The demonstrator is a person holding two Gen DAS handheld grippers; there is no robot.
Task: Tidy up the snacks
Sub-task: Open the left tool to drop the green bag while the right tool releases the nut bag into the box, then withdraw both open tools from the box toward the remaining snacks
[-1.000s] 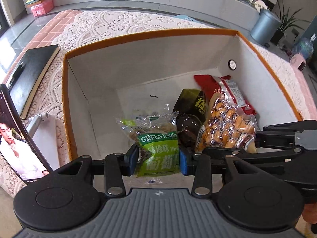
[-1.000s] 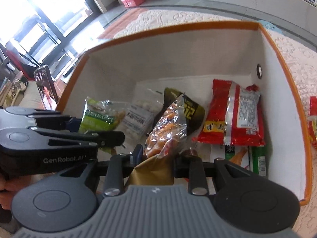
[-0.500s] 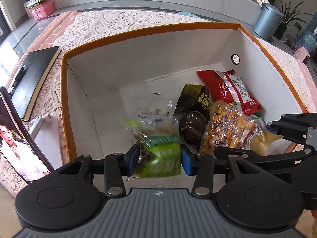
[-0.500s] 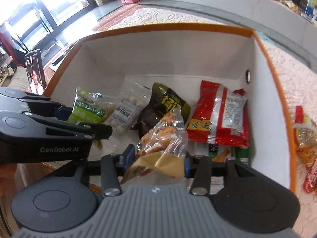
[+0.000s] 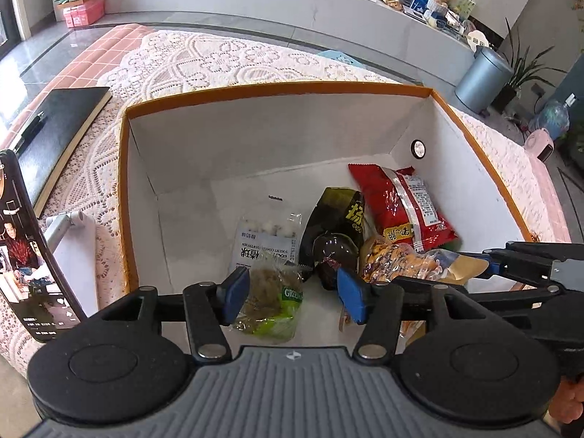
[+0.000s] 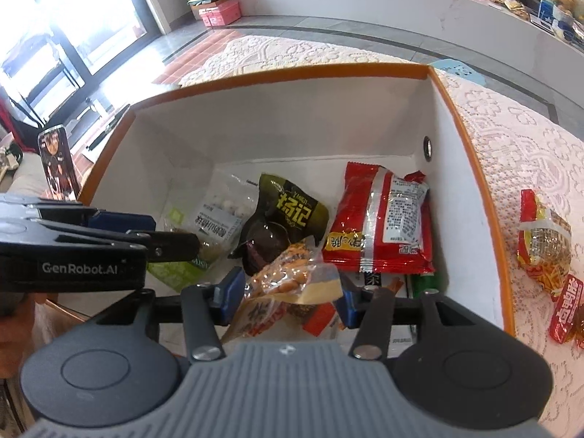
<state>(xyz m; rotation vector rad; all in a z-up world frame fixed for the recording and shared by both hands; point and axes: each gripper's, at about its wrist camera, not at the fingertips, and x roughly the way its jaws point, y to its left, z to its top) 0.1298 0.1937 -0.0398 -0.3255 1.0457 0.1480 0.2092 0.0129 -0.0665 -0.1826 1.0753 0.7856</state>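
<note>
Orange-rimmed box [image 5: 277, 91] holds dropped snacks: left gripper [image 5: 292, 294], jaws parted, hovers above green raisin bag [image 5: 272, 301]; right gripper [image 6: 288, 297], likewise released, above orange cracker bag [image 6: 288, 284].

"GenRobot.AI" on left claw [image 6: 175, 244], "GREEN" on green bag [image 5: 277, 306]

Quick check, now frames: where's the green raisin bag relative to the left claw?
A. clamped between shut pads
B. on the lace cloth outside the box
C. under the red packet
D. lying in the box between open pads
D: the left claw is spread wide, and the green raisin bag lies on the floor of the box between its pads, with a clear gap on the right side.
</note>
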